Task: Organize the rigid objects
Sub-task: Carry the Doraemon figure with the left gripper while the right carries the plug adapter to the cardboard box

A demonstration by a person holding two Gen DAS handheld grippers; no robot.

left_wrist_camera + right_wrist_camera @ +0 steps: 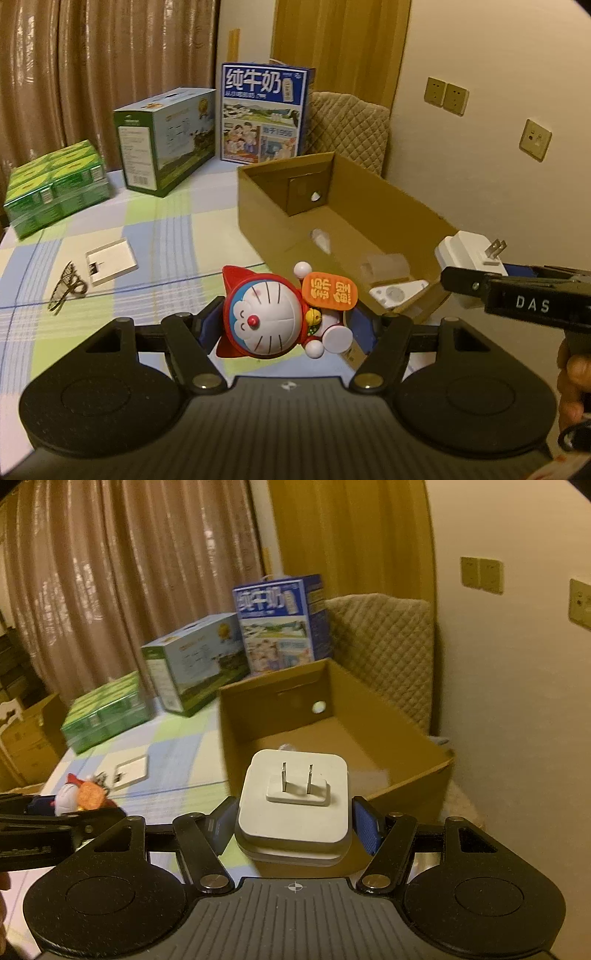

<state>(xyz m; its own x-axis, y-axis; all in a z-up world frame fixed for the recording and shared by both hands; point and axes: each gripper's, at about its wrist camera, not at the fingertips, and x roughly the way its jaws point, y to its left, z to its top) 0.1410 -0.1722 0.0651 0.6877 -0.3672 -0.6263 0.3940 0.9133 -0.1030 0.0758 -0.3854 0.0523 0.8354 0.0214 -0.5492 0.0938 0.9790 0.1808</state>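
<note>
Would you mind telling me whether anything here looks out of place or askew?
Only the scissors and the white square device lie loose on the tablecloth, outside the cardboard box. The toy figure is held sideways in the left gripper.

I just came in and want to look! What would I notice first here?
The cat toy in red, gripped by the left gripper above the checked tablecloth. Next, the white plug adapter in the right gripper, prongs pointing at the open cardboard box just ahead.
</note>
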